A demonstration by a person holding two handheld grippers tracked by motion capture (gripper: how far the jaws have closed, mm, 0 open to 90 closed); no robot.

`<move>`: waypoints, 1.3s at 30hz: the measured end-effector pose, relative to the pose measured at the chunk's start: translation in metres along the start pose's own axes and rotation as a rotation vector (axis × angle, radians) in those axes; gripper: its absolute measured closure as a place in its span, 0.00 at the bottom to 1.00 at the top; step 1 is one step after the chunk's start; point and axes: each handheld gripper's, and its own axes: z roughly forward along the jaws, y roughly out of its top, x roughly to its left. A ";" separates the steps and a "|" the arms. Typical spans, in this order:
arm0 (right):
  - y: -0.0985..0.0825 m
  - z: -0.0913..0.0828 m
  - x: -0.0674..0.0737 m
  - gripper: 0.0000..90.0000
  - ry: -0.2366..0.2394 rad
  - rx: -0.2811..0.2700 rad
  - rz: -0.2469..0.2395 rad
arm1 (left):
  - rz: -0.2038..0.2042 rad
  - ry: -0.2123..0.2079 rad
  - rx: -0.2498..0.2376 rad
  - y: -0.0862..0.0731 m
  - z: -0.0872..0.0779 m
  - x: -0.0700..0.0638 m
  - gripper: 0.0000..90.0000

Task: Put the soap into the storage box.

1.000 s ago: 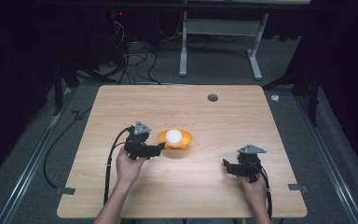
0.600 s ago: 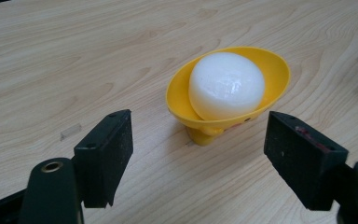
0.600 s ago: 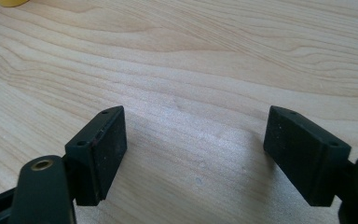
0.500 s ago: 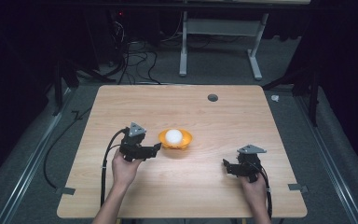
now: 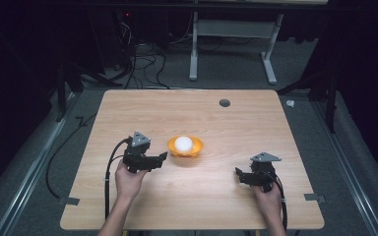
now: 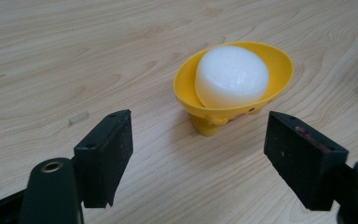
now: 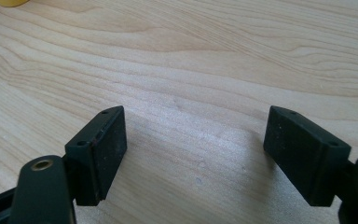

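A yellow dish (image 5: 197,148) stands near the middle of the wooden table (image 5: 216,196), with a white round lump (image 5: 183,143) lying in it. In the left gripper view the dish (image 6: 279,65) stands on a small foot and the white lump (image 6: 231,74) fills most of it. My left gripper (image 5: 158,160) is just left of the dish, pointing at it, open and holding nothing (image 6: 198,154). My right gripper (image 5: 238,174) rests low over the table's right front, open over bare wood (image 7: 193,154). A sliver of the yellow dish (image 7: 11,2) shows at the top left of the right gripper view.
A round cable hole (image 5: 224,103) sits in the table's far middle. Bits of tape (image 5: 69,200) mark the front corners. A small clear strip (image 6: 78,118) lies on the wood left of the dish. Cables and a desk frame (image 5: 193,49) stand on the floor beyond.
My left gripper has drawn back to the left, away from the yellow dish, with its jaws open. The dish and my right gripper have stayed put.
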 end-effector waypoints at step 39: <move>0.000 0.000 0.000 0.24 0.000 0.000 -0.001 | -0.080 0.027 0.003 -0.028 -0.014 0.016 0.26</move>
